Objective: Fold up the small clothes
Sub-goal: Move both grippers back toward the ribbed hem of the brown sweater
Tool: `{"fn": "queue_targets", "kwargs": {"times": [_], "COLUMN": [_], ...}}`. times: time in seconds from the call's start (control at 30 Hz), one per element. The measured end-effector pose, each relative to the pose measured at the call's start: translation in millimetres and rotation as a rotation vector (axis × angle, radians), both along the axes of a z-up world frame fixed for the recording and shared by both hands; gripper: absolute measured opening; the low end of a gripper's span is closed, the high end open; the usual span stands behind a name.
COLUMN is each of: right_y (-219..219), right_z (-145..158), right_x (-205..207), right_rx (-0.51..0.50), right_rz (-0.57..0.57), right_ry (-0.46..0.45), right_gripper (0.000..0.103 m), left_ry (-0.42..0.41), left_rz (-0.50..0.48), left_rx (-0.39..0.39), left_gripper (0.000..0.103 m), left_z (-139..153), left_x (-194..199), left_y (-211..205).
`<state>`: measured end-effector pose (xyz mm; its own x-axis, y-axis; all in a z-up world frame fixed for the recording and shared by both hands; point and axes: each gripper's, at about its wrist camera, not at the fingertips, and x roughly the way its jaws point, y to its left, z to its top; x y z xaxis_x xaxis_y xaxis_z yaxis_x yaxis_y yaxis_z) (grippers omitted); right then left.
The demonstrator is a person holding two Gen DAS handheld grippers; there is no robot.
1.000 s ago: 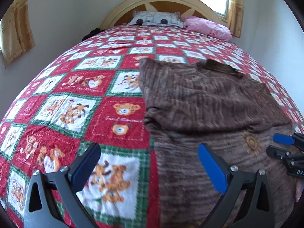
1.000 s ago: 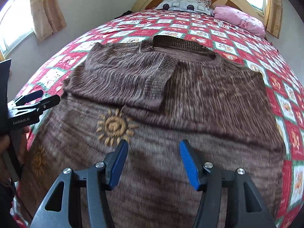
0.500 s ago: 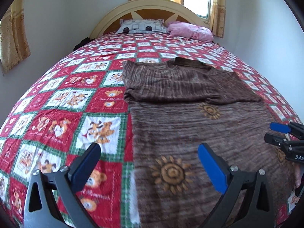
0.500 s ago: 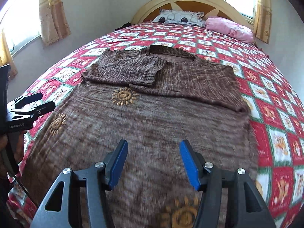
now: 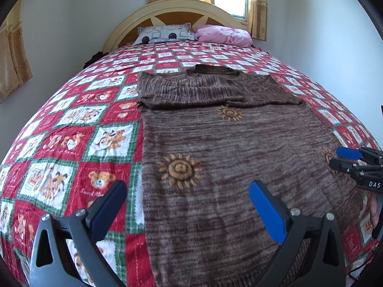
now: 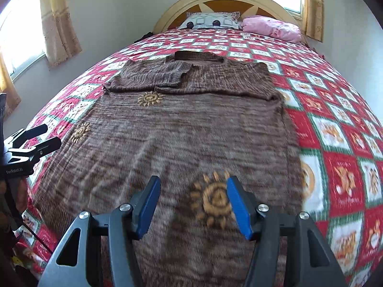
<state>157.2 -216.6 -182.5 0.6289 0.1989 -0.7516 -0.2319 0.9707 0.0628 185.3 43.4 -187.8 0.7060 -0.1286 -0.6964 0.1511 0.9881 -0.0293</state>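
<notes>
Both tongs have backed toward the near end, so way more brown sweater [image 5: 227,157] shows now. It lies flat on one quilt [image 5: 79,124], with bare quilt left and right. My left gripper [image 5: 186,205] gapes wide over its left edge, my right gripper [image 6: 192,203] narrower above it, both empty. Two pillows far off.

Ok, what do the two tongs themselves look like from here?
Both match. The left tongs and right tongs have black angular plastic arms with triangular cut-outs and silver screw heads, ending in flat blue pads. White lettering marks each body's side, and a thin black cable trails from the left one.
</notes>
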Motion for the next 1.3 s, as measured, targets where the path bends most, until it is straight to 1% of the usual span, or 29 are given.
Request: {"fn": "queue_targets", "kwargs": {"times": [0.4,0.5,0.63,0.8,0.9,1.0,1.13,1.2,1.3], "right_y": [-17,-22,-27,-35,-38,-43,-51,-58,-69], "right_z": [2,-1,-8,-15,-14,-14,-17,-18,-19], "right_x": [-37,-47,-58,-70,-76,-83,-88,-91,-95], "right_rx": [0.001,0.004,0.000,0.028,0.028,0.029,0.019,0.029,0.044], "right_rz": [-0.029,-0.039,-0.046,-0.064,-0.070,-0.080,-0.087,-0.099,-0.119], "right_ry": [0.002,0.011,0.027,0.043,0.038,0.030,0.032,0.031,0.028], "right_gripper": [0.059,0.059,0.059,0.059,0.059,0.059,0.059,0.059,0.059], "left_ry": [0.016,0.027,0.030,0.037,0.043,0.044,0.016,0.026,0.042], "left_rz": [-0.032,-0.040,-0.057,-0.072,-0.070,-0.063,-0.038,-0.016,0.020], "left_rx": [0.046,0.052,0.082,0.087,0.093,0.094,0.147,0.143,0.110], "left_gripper": [0.103,0.103,0.103,0.103,0.103,0.103,0.103,0.103,0.103], "left_z": [-6,-9,-12,-14,-17,-19,-22,-26,-32], "left_x": [-40,-50,-60,-69,-74,-78,-91,-96,-101], "left_y": [-15,-18,-24,-28,-27,-24,-13,1,22]}}
